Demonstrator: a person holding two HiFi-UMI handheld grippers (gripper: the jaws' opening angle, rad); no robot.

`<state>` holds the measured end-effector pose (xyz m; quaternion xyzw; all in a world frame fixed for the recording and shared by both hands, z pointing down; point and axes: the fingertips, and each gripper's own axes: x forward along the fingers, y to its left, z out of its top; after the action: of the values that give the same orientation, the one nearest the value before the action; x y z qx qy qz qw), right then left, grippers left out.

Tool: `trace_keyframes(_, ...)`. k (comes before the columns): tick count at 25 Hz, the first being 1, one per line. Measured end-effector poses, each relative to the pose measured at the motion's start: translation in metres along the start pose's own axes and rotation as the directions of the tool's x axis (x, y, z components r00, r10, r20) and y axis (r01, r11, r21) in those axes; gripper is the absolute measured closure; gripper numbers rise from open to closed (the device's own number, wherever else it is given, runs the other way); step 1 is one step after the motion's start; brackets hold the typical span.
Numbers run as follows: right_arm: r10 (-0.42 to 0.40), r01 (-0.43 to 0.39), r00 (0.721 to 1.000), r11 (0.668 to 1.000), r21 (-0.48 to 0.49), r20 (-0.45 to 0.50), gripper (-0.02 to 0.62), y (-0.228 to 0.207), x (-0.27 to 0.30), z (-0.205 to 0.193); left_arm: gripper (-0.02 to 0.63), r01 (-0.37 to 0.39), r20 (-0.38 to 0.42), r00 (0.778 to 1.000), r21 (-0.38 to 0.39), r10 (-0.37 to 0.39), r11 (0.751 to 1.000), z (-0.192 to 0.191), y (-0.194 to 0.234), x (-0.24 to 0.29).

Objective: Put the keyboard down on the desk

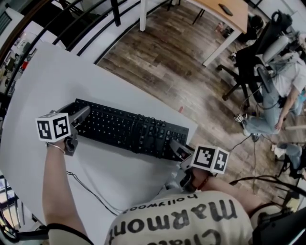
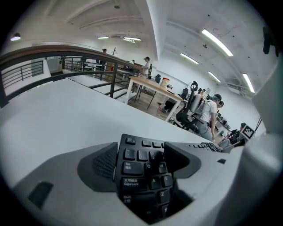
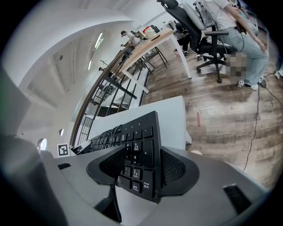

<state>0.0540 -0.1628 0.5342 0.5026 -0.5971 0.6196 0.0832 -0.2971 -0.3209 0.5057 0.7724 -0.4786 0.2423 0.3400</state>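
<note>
A black keyboard (image 1: 125, 129) lies along the near edge of the white desk (image 1: 57, 81), and each of its ends sits in a gripper. At its left end, my left gripper (image 1: 80, 118) has one pad against the keyboard's edge and the other over the letter keys (image 2: 139, 170). My right gripper (image 1: 179, 149) clamps the number-pad end (image 3: 140, 145), which stands almost on edge between its ribbed pads. The left gripper view shows my left gripper (image 2: 141, 152) with that end filling its gap. The right gripper (image 3: 139, 164) has both pads on the keyboard.
A thin cable (image 1: 91, 191) trails over the desk toward me. The desk's right corner (image 1: 193, 125) ends above wooden floor. A person sits on an office chair (image 1: 275, 91) at the right, with a wooden table (image 1: 229, 14) behind. A dark railing (image 1: 95, 24) runs along the far side.
</note>
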Motion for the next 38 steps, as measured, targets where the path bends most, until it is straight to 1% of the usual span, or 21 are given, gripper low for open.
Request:
trace_keyframes(6,-0.007,0.007,1.0,1.0,0.006,-0.009,0.339,0.002,0.0,0.0,0.278,0.0,-0.022,1.0,0.003,0.001,1.0,-0.007,0.004,0.009)
trace_keyframes(8,-0.01,0.01,1.0,1.0,0.011,-0.013,0.339,0.002,0.0,0.0,0.278,0.01,-0.024,1.0,0.0,-0.01,1.0,-0.007,0.003,0.012)
trace_keyframes(18,-0.023,0.024,0.999,0.999,0.03,-0.032,0.339,0.002,-0.001,-0.006,0.273,0.004,0.0,1.0,0.042,-0.004,0.999,-0.008,0.003,0.016)
trace_keyframes(21,-0.025,0.027,0.999,0.999,0.042,-0.04,0.34,0.002,-0.002,-0.006,0.272,-0.016,0.022,1.0,0.077,0.014,0.997,-0.004,0.002,0.015)
trace_keyframes(27,-0.039,0.04,0.999,0.998,0.046,-0.038,0.344,0.001,-0.003,-0.005,0.277,-0.074,0.095,0.994,0.162,0.059,0.984,-0.004,-0.002,0.012)
trace_keyframes(31,-0.033,0.035,0.999,0.998,0.059,-0.042,0.344,0.002,-0.004,-0.006,0.277,-0.099,0.116,0.99,0.198,0.077,0.975,-0.002,-0.003,0.011)
trace_keyframes(36,-0.033,0.036,0.999,0.997,0.071,-0.039,0.347,0.0,-0.003,-0.006,0.275,-0.152,0.161,0.98,0.243,0.114,0.958,0.0,-0.005,0.009)
trace_keyframes(38,-0.03,0.033,0.999,0.997,0.073,-0.043,0.348,-0.001,-0.003,-0.008,0.275,-0.182,0.171,0.975,0.268,0.14,0.946,0.0,-0.007,0.008)
